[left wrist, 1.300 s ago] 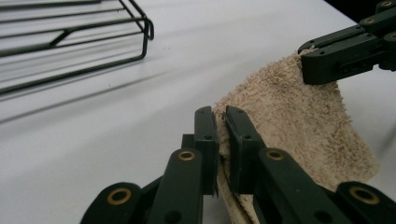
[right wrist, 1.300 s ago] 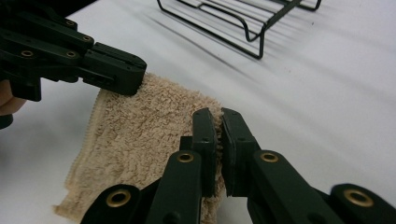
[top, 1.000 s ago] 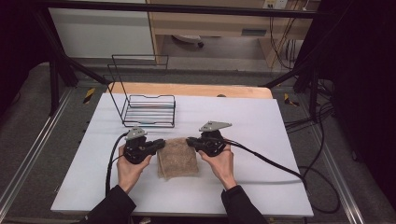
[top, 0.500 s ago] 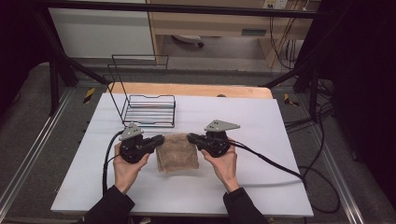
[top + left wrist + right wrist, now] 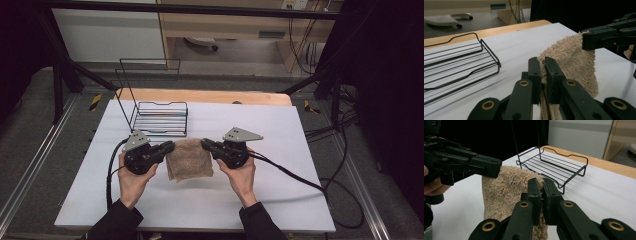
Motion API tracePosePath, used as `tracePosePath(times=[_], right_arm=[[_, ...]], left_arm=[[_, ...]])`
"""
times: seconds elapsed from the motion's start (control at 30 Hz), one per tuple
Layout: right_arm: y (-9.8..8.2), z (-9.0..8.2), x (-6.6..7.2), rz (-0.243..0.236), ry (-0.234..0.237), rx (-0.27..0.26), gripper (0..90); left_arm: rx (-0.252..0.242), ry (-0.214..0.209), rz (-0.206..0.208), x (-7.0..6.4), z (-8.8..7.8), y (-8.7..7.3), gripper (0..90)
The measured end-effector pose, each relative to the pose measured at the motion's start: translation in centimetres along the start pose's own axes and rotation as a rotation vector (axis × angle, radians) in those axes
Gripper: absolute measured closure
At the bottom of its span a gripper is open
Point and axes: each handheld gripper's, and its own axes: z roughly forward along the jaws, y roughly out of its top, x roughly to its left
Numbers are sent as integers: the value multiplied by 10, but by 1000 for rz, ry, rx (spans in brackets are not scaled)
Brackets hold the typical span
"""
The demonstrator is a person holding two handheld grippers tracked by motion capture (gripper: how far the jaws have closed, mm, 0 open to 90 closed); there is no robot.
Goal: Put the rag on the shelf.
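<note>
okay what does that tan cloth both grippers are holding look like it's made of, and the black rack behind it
The tan cloth looks like terry towelling, probably cotton: a fuzzy looped pile, matte, hanging limp between the left gripper and the right gripper. The black rack looks like bent metal wire with a smooth dark coating, likely paint or powder coat: thin rigid rods with a slight sheen.

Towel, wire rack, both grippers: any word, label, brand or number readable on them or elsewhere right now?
None: no readable text on the towel, the wire rack, the left gripper or the right gripper.
Yellow-black hazard tape on the floor: stripes, no letters.
</note>
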Motion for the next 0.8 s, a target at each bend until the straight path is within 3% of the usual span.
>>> tracePosePath(times=[0.8], right_arm=[[29,3,19,-43,1,-121,859]], left_arm=[[-101,27,12,8,-29,24,838]])
